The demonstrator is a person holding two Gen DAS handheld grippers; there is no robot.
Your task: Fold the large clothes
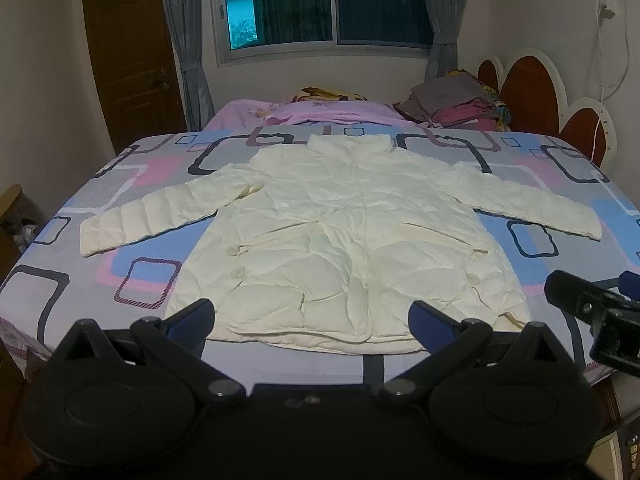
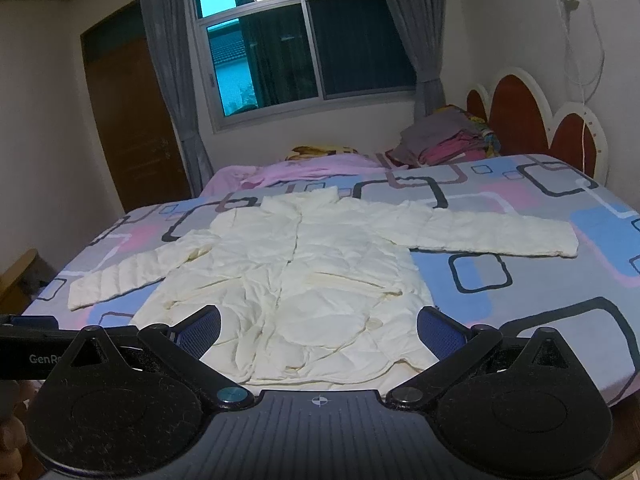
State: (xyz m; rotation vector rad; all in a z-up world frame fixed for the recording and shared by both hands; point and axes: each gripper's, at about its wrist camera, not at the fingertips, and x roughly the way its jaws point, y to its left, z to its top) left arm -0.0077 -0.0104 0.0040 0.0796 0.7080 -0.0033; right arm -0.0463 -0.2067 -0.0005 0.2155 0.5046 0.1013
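A cream quilted jacket (image 1: pixel 340 232) lies flat and front up on the bed, collar away from me, both sleeves spread out to the sides. In the right wrist view the same jacket (image 2: pixel 304 276) sits left of centre, its right sleeve (image 2: pixel 500 236) stretched far out. My left gripper (image 1: pixel 312 316) hovers open over the jacket's hem, holding nothing. My right gripper (image 2: pixel 318 330) is also open above the hem, empty. The right gripper's body (image 1: pixel 600 316) shows at the right edge of the left wrist view.
The bed sheet (image 1: pixel 132 208) is grey with pink, blue and dark squares. A pile of folded clothes (image 1: pixel 456 102) sits by the red and white headboard (image 1: pixel 532 88). A pink quilt (image 1: pixel 320 114) lies behind the jacket. Window, curtains and a brown door (image 1: pixel 132 52) stand beyond.
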